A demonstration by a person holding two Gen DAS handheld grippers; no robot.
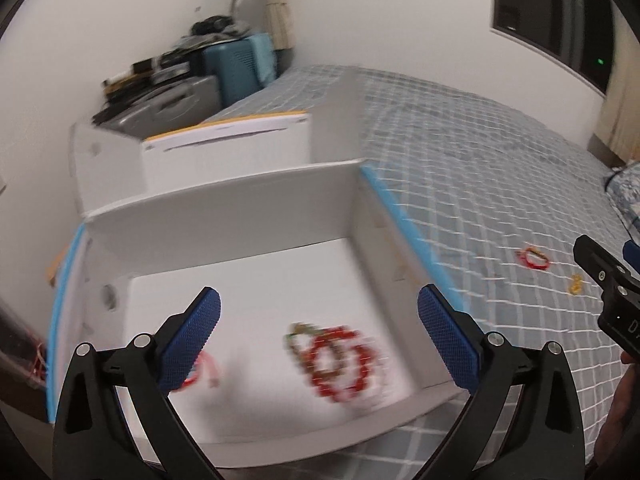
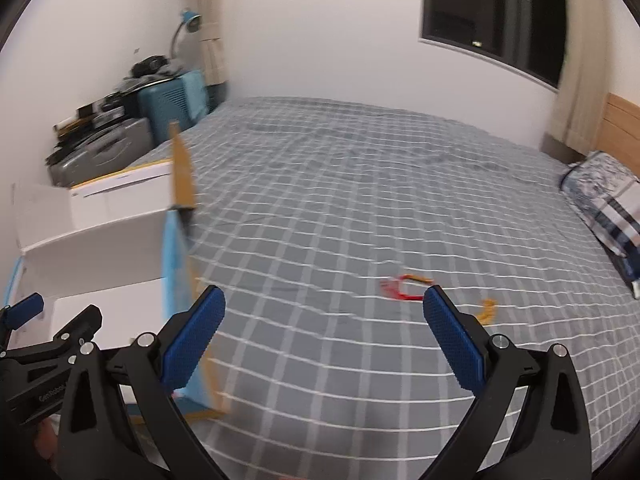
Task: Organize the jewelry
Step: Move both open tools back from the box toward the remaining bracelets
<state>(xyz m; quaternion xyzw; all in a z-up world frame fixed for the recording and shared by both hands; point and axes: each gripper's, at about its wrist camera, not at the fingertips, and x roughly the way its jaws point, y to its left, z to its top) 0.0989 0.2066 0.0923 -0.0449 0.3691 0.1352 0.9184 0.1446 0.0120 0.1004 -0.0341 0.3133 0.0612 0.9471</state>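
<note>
A white open box [image 1: 224,208] with a blue outer side lies on the checked bed. On its floor rest red beaded bracelets [image 1: 340,360] and a pink-red piece [image 1: 206,370]. My left gripper [image 1: 319,320] hangs open above the box, nothing between its blue pads. Out on the bedspread lie a red bracelet [image 1: 533,258] and a small yellow piece [image 1: 575,285]. My right gripper [image 2: 324,322] is open over the bedspread, empty, with the red bracelet [image 2: 402,288] and the yellow piece [image 2: 487,311] just beyond its right finger. The box [image 2: 92,236] stands at its left.
The grey checked bedspread [image 2: 360,200] stretches wide to the right. A pillow [image 2: 608,200] lies at the far right by a wooden headboard. Suitcases and clutter [image 1: 172,92] are stacked behind the box near the wall. A dark window [image 2: 496,12] is above.
</note>
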